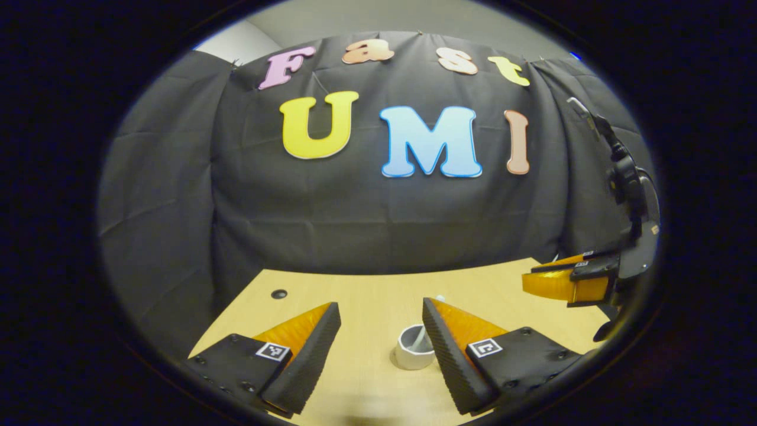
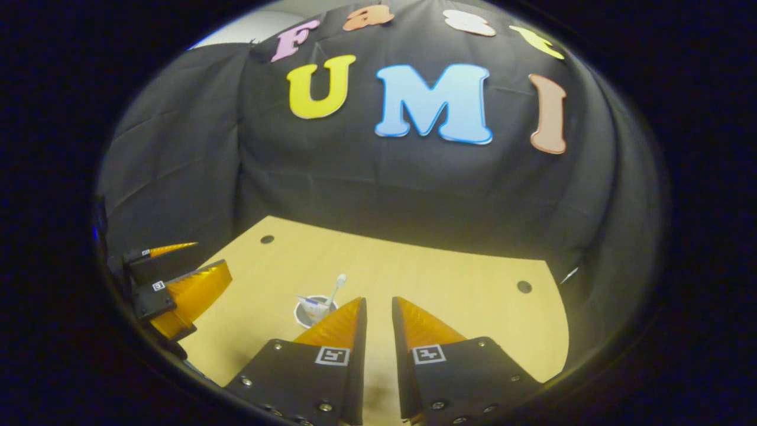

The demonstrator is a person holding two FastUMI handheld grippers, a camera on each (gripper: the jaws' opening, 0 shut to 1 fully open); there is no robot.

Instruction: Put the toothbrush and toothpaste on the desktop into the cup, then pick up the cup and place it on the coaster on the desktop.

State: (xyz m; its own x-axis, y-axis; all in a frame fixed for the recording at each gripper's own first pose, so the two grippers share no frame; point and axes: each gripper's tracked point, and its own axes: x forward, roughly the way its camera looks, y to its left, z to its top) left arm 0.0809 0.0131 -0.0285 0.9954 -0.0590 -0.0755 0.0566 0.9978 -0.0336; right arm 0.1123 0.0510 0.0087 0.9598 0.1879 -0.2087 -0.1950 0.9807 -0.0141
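Cup [image 1: 414, 348]: small, pale, round, standing upright on the desk [image 1: 378, 296]; in the right gripper view the cup [image 2: 313, 312] appears with items inside.

Toothbrush [image 2: 337, 288]: standing in the cup, head up, leaning toward the far side of the desk.

Toothpaste [image 2: 311, 304]: tube in the cup beside the toothbrush, partly hidden by a finger.

Coaster: cannot be made out under the cup from either view.

Left gripper [image 1: 381, 349]: above the near edge of the desk, fingers spread wide apart, holding nothing; the cup sits beyond and between them, close to the right finger, not touched. In the right gripper view it [image 2: 177, 284] hangs left of the cup, well apart.

Right gripper [image 2: 378, 322]: fingers nearly together with a narrow gap, nothing between them; the cup lies just left of its left finger. In the left gripper view it [image 1: 562, 278] hovers right of the cup, clear of it.

Desk: light wood top with small dark round holes [image 2: 524, 287] near its far corners.
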